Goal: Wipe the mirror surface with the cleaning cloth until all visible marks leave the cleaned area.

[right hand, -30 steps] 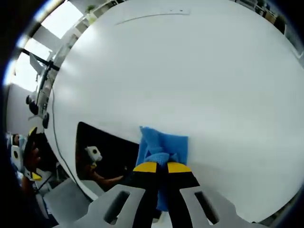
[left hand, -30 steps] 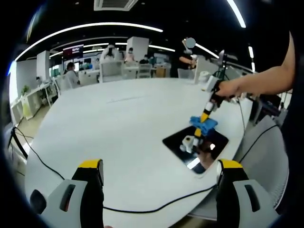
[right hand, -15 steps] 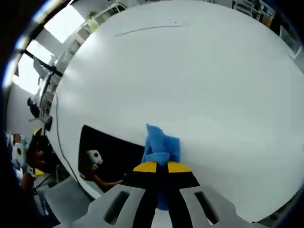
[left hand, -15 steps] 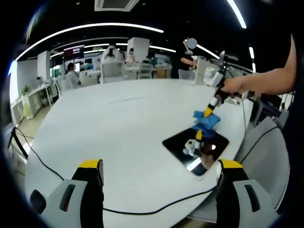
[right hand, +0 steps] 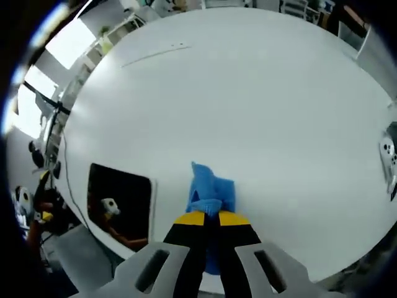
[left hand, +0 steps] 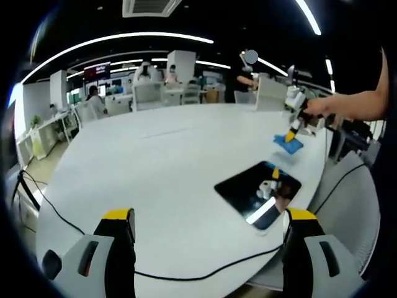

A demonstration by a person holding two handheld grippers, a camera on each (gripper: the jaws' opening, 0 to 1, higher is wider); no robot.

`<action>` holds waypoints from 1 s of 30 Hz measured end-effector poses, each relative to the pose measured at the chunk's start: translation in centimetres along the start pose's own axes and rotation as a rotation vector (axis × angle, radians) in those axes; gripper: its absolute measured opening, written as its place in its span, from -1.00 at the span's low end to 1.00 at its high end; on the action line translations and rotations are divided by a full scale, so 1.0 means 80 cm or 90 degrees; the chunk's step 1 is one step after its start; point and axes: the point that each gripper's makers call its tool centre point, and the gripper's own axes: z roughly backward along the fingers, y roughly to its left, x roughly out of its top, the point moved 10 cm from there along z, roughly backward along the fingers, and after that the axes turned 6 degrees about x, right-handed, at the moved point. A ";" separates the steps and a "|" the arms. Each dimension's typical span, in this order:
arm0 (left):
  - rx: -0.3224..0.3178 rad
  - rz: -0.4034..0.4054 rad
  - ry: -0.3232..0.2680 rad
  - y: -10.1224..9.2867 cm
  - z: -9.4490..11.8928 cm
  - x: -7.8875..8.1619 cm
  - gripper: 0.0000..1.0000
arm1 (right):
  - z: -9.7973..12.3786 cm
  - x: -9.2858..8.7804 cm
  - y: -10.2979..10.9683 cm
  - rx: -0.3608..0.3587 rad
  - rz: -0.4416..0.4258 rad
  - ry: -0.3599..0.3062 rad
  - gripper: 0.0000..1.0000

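Note:
A dark rectangular mirror point(left hand: 257, 189) lies flat on the white table point(left hand: 161, 167), near its right edge; it also shows as the mirror point(right hand: 121, 202) at the left in the right gripper view. My right gripper point(right hand: 208, 217) is shut on a blue cleaning cloth point(right hand: 211, 186) and holds it over bare table beside the mirror. In the left gripper view that right gripper point(left hand: 291, 133) and the cloth point(left hand: 288, 143) sit beyond the mirror's far end, held by a person's hand. My left gripper point(left hand: 208, 217) stands open above the table's near edge, holding nothing.
A black cable point(left hand: 198, 271) runs along the table's near edge. A person's arm point(left hand: 356, 107) reaches in from the right. Desks, chairs and people fill the office behind the table. A white object point(right hand: 388, 155) sits at the table's right edge.
The right gripper has carried the cloth off the mirror and away to the table beyond its far end. The left gripper has stayed still.

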 end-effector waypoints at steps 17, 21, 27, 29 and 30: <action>0.009 0.011 -0.001 0.005 0.004 -0.005 0.99 | -0.053 -0.040 -0.028 -0.032 0.014 0.005 -0.99; 0.009 0.012 -0.005 0.005 0.004 -0.003 0.99 | -0.051 -0.041 -0.027 -0.031 0.024 0.000 -0.99; 0.012 0.015 -0.011 0.009 0.005 -0.001 0.99 | -0.032 -0.047 -0.028 0.033 0.127 -0.068 -0.84; 0.014 0.017 -0.013 0.011 0.006 0.000 0.99 | -0.017 -0.049 -0.033 0.077 0.133 -0.122 -0.64; 0.014 0.017 -0.013 0.012 0.006 0.000 0.99 | -0.006 -0.052 -0.036 0.102 0.144 -0.159 -0.51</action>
